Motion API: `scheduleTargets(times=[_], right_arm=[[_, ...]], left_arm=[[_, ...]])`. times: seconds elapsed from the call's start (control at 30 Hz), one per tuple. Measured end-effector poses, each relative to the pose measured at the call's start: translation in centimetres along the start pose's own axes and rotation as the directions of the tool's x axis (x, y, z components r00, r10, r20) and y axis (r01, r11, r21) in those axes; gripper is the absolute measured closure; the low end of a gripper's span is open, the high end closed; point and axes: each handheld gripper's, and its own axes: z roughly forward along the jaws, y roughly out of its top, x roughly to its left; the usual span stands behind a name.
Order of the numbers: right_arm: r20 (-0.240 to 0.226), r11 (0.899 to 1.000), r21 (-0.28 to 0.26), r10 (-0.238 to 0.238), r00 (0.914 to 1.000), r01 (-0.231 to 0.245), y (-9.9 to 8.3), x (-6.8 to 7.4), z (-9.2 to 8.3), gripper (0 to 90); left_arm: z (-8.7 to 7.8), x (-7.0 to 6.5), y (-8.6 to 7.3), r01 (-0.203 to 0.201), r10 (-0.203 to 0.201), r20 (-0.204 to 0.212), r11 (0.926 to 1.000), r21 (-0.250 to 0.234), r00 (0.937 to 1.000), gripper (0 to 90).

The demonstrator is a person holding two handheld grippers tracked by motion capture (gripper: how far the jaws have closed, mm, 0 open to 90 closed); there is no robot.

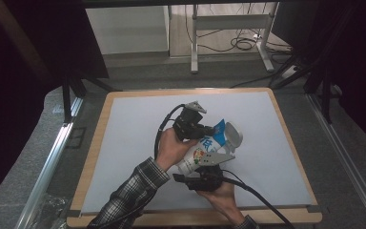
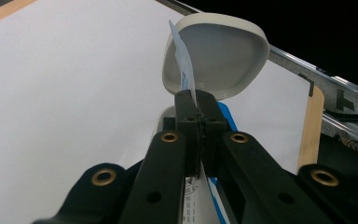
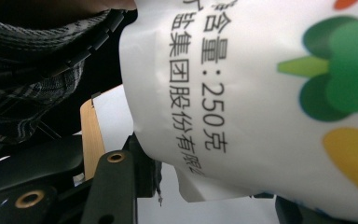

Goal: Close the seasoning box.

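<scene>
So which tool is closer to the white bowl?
Left. The left tool pinches the bag's top edge right in front of the white bowl. The right tool grips the bag's lower body, farther from the bowl.

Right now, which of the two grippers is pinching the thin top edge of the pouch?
The left gripper, its jaws fully shut on the pouch's flat top edge near the white bowl. The right gripper instead straddles the pouch's fat lower body.

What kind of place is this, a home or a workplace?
Probably a lab or recording workspace: a bare white work board with wooden edging, dark curtains at the sides, and loose cables on the floor behind.
</scene>
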Motion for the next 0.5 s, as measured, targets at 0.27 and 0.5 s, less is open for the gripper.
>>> scheduleTargets(times=[0.27,0.5], right_arm=[[-0.001,1.0,0.0,0.002,1.0,-0.002,0.03,0.03,-0.01,55.5],[0.0,1.0,0.002,0.001,1.0,-0.001,0.04,0.05,-0.01,55.7]], left_arm=[[0.06,0.11,0.11,0.008,-0.008,0.003,0.9999,0.008,1.0,89.9],[0.06,0.09,0.13,0.01,-0.01,0.002,0.9999,0.009,1.0,89.9]])
